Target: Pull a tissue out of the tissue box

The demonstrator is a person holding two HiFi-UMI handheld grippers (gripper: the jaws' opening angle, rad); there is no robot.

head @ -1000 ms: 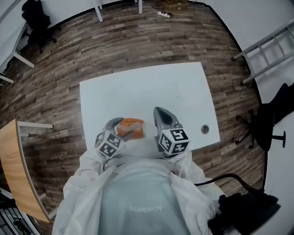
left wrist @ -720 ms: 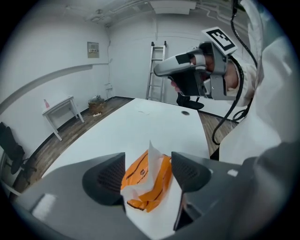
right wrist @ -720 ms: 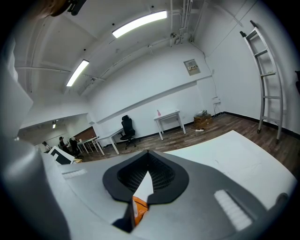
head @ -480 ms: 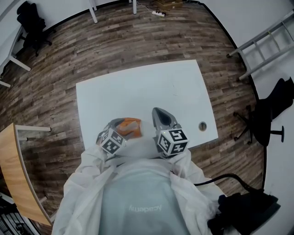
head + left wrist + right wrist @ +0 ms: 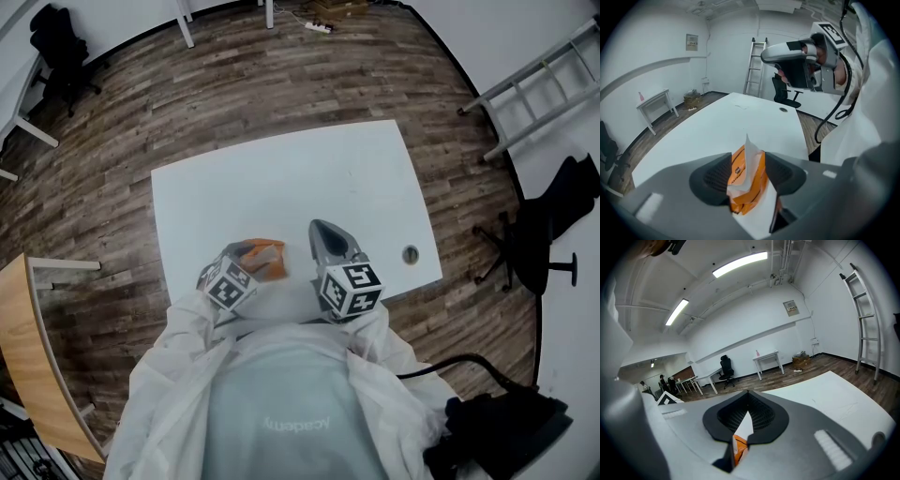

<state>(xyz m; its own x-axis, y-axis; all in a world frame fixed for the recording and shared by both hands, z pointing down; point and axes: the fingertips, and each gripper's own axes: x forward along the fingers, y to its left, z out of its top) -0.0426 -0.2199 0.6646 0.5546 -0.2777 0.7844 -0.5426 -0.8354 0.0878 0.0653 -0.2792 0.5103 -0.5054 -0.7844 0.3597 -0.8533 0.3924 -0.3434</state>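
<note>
Orange tissue box (image 5: 266, 258) sits near-left on the white table (image 5: 309, 169). Wood-plank floor (image 5: 234, 84) all round, ladder (image 5: 534, 89) far right. Left gripper (image 5: 747, 163) tilts down over the box, jaws partly apart and closing, white tissue (image 5: 749, 152) upright between them, not clearly pinched. Right gripper (image 5: 747, 399) is just right of the box, jaws together, empty. The left gripper view shows the tissue; the head view shows only the box.

Left gripper (image 5: 242, 258) lowered further over box (image 5: 269, 257), lower centre-left of head view, hiding more of it; jaws closing, tissue (image 5: 746, 157) between them
</note>
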